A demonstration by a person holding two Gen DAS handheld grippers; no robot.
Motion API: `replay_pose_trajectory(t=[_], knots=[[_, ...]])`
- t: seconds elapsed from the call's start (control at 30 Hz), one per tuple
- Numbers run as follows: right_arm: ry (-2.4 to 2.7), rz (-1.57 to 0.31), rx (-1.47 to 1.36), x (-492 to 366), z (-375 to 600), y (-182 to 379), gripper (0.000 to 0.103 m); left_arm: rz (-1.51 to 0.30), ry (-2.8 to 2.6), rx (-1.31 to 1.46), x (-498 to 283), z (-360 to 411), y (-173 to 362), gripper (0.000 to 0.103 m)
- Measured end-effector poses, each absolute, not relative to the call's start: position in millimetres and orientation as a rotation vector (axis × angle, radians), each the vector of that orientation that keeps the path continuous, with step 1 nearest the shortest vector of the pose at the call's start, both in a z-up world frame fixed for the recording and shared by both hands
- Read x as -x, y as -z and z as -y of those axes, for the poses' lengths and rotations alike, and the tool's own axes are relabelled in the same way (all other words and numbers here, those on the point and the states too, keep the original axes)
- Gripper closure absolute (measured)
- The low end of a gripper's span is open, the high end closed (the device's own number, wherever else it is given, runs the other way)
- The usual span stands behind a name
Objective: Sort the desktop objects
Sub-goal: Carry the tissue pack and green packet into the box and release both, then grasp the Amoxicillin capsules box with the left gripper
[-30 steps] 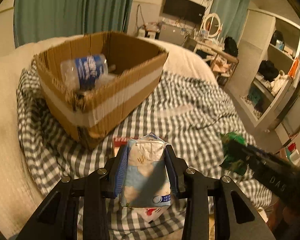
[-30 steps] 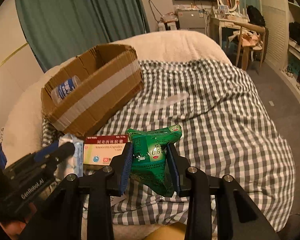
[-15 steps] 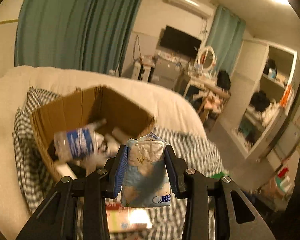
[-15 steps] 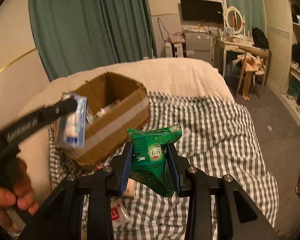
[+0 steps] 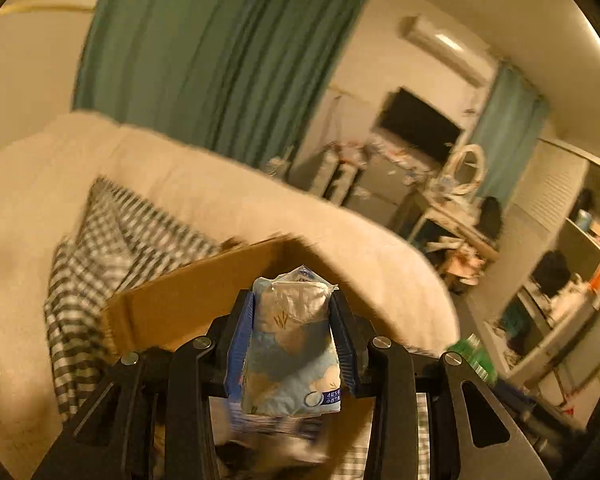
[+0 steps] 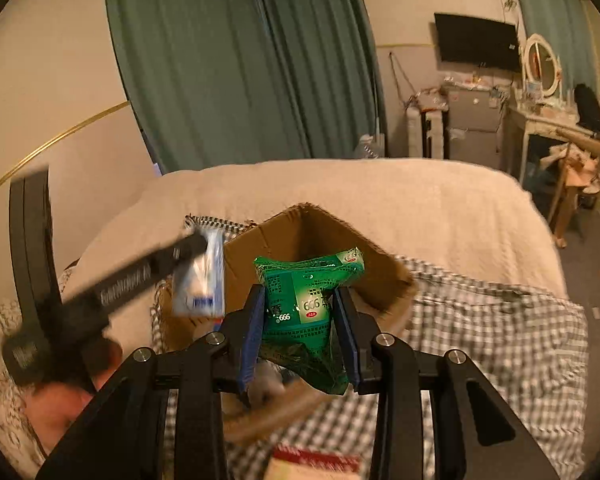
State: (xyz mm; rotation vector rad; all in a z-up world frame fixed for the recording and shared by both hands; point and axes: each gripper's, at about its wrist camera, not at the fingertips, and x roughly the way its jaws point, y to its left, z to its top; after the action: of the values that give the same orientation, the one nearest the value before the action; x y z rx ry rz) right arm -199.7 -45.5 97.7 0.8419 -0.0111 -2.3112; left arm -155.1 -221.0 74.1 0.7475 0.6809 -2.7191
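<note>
- Tissue pack [image 5: 291,354], pale blue with a silvery top, sits clamped between the blue pads of the left gripper [image 5: 292,344]; it hangs over the cardboard box [image 5: 188,300], whose far wall stands at 12 o'clock just behind the pack.
- Green sachet [image 6: 310,308], printed with white numerals, is pinched upright in the right gripper [image 6: 304,336], its crumpled lower end hanging below the pads.
- From the right wrist view, the box's open mouth lies at 12 o'clock behind the sachet, its far corner pointing away; the near rim is blurred and passes under the sachet at 6 o'clock.
- In the same view, the left gripper comes in from 9 o'clock and its pack hangs above the box's left edge, near the sachet but apart from it.
- The person's hand [image 6: 68,396] shows at 8 o'clock, under the left gripper's handle.
- Checked cloth [image 6: 500,344] spreads flat and bare from 3 to 5 o'clock of the box; its right edge drops off the bed [image 6: 380,196].
- Cream bed cover beyond the box, at 12 to 2 o'clock, lies bare to the bed's far edge.
- A red-and-white carton [image 6: 316,464] lies on the cloth at 6 o'clock, blurred, apart from the box.
</note>
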Motion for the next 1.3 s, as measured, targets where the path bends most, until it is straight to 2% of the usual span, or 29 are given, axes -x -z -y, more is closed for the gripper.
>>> replay_pose_trajectory(t=[0.07,0.1,0.17,0.2,0.27,0.33,0.4,0.63,0.73,0.87,1.0,1.1,1.3], knots=[[2.307,0.025,-0.873,213.2,59.7,-85.4,0.068,-0.710,2.720,-0.789,160.7,230.4,-60.5,0.064],[2.323,0.022,-0.881,219.0,66.5,-81.0,0.063,-0.720,2.718,-0.798,163.3,232.9,-53.9,0.061],[2.357,0.033,-0.883,228.2,71.6,-76.1,0.045,-0.719,2.712,-0.801,166.1,233.9,-46.6,0.054],[2.366,0.049,-0.877,230.3,72.8,-76.6,0.033,-0.714,2.728,-0.808,167.2,232.2,-44.9,0.052],[2.388,0.080,-0.847,230.8,66.4,-79.5,0.031,-0.707,2.748,-0.829,169.8,229.2,-44.8,0.032],[2.404,0.090,-0.833,228.1,60.3,-83.9,0.031,-0.705,2.742,-0.831,167.7,225.2,-46.2,0.019],[2.416,0.089,-0.835,222.6,46.4,-86.3,0.029,-0.692,2.747,-0.798,162.1,218.5,-52.6,0.018],[2.492,0.054,-0.893,177.5,-21.3,-82.8,0.027,-0.593,2.847,-0.767,132.3,177.8,-80.7,0.005],[2.504,0.044,-0.933,154.5,-58.3,-77.0,0.027,-0.456,2.921,-0.787,115.7,144.7,-86.3,0.000],[2.516,0.055,-0.985,126.0,-109.3,-62.5,0.024,-0.242,3.094,-0.928,100.0,101.6,-63.9,0.000],[2.509,0.116,-1.027,113.1,-141.5,-43.4,0.023,0.264,3.205,-1.077,88.3,54.0,-28.9,0.000],[2.501,0.136,-1.065,111.2,-153.1,-29.0,0.023,0.553,3.208,-1.163,81.5,23.9,-1.9,0.000],[2.471,0.141,-1.105,114.4,-159.9,-9.3,0.023,0.766,3.192,-1.395,92.0,10.3,54.2,0.000]])
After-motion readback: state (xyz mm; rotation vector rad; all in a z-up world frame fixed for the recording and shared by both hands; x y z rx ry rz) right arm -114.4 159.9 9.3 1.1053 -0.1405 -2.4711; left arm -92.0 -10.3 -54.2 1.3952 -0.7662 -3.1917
